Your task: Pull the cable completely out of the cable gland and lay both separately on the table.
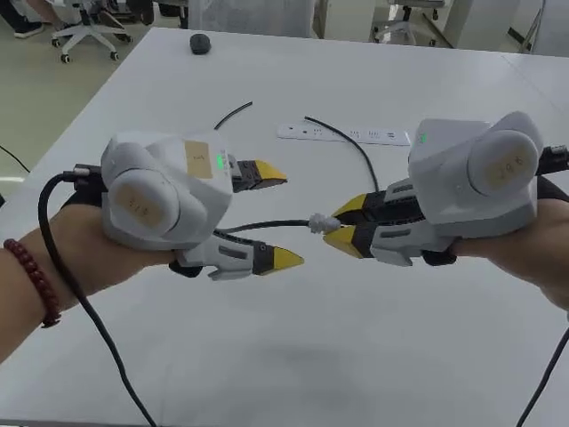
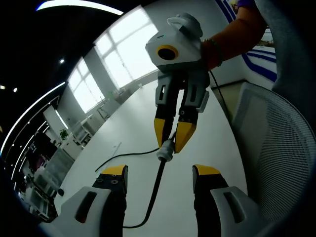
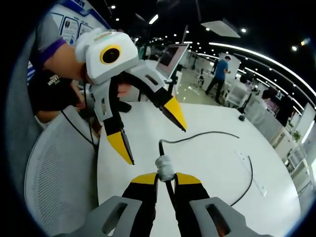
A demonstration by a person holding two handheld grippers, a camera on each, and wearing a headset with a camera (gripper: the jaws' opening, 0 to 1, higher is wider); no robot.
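White plastic gland (image 1: 318, 222) sits pinched in the right gripper (image 1: 332, 225); thin black cable (image 1: 262, 226) trails between the left gripper's (image 1: 294, 218) spread yellow-tipped jaws

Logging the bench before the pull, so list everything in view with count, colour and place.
Table: one, white, under everything.
Cable gland: one, white, held at the tips of the right gripper.
Cable: one, black, from the gland towards the left gripper.
Power strip: one, white, far on the table.
Mouse-like object: one, black, table's far end.
Office chair: one clear, white base, floor beyond the table.
Bracelet: one, dark red beads, left wrist.
Left gripper: one, white with yellow tips, open.
Right gripper: one, same colours, shut on the cable gland.
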